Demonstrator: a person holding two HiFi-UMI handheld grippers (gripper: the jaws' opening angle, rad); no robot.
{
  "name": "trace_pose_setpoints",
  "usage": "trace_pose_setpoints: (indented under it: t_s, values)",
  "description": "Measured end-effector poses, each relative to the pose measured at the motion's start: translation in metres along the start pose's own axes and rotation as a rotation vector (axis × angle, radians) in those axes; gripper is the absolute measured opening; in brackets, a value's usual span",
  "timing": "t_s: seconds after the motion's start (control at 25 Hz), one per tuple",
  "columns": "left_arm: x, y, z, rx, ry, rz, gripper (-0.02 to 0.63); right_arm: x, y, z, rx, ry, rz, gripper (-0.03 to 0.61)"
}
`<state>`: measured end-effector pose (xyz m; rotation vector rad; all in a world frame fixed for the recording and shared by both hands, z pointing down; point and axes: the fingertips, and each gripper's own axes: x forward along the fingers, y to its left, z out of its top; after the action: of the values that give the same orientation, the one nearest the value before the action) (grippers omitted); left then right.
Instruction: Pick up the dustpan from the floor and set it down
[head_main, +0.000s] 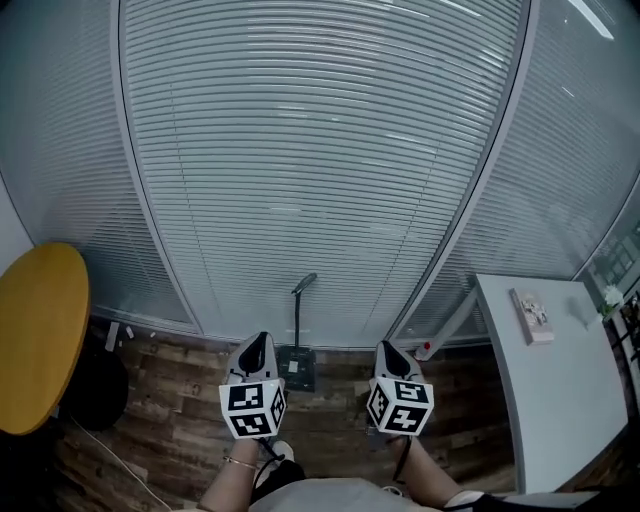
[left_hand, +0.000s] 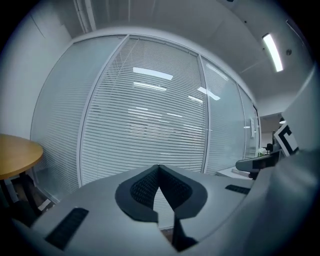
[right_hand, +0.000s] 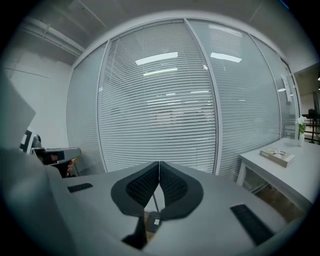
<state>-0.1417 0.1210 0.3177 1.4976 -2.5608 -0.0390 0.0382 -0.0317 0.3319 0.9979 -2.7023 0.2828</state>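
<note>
Both closed, empty: left claw (head_main: 256, 347), right claw (head_main: 391, 351); one should be opened before the dustpan (head_main: 297, 367) handle (head_main: 297, 315) is approached.

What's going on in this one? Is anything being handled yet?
A person holds a two-jaw gripper in each hand, both pointing toward the glass wall with blinds. The left gripper and the right gripper are both shut, with nothing between the jaws. The dustpan stands on the wood floor by that wall, handle upright, between the two grippers in the head view and untouched. A yellow round table is to the left and a white table to the right. The pickup has not started.
</note>
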Motion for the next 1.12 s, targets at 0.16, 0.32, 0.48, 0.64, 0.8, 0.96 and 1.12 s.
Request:
trace_pose_setpoints:
  t_s: [0.16,0.32,0.48,0.64,0.8,0.96,1.12]
  values:
    - [0.039,0.018,0.004,0.000,0.008,-0.017,0.015,0.042,0.008,0.012,-0.003,0.010,-0.015,0.032]
    - [0.069,0.039,0.000,-0.008,0.032,-0.023,0.015,0.076,0.021,0.016,-0.007,0.024,-0.018,0.032]
    - [0.092,0.056,0.001,-0.018,0.045,-0.029,0.015,0.100,0.028,0.018,-0.010,0.041,-0.033,0.032]
    - [0.117,0.066,-0.007,-0.020,0.077,-0.038,0.015,0.122,0.027,0.016,0.002,0.065,-0.053,0.032]
    - [0.131,0.070,-0.023,-0.025,0.115,-0.039,0.015,0.136,0.024,0.004,0.017,0.090,-0.065,0.032]
    - [0.136,0.068,-0.041,-0.026,0.139,-0.051,0.015,0.148,0.019,-0.015,0.036,0.124,-0.069,0.032]
    - [0.140,0.058,-0.049,-0.019,0.153,-0.051,0.015,0.158,0.013,-0.021,0.038,0.132,-0.052,0.032]
